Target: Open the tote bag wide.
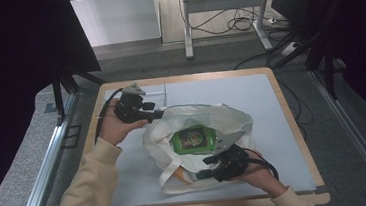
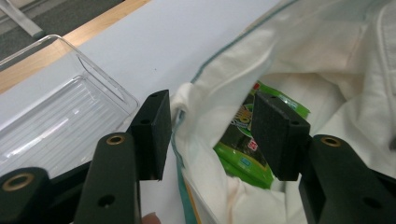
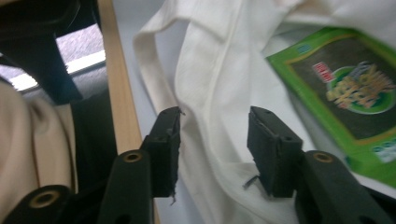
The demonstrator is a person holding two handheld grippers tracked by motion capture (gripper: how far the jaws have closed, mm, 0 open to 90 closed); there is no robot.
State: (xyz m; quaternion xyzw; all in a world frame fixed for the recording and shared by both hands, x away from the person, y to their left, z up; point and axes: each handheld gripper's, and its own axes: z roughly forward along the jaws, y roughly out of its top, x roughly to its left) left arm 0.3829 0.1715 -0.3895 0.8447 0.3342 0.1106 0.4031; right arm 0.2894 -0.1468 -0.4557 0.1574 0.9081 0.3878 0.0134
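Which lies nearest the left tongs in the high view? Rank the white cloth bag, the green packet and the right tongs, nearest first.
1. White cloth bag: its rim right at the left tongs' tips.
2. Green packet: inside the bag, mid-table.
3. Right tongs: at the bag's near edge, farthest.

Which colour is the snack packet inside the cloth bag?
Bright green with a dark middle; the snack packet shows best in the right gripper view.

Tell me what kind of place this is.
Probably a lab or recording workspace, not a home: a bare work table with dark curtains at both sides, and loose cables on the floor under a metal desk frame behind it.
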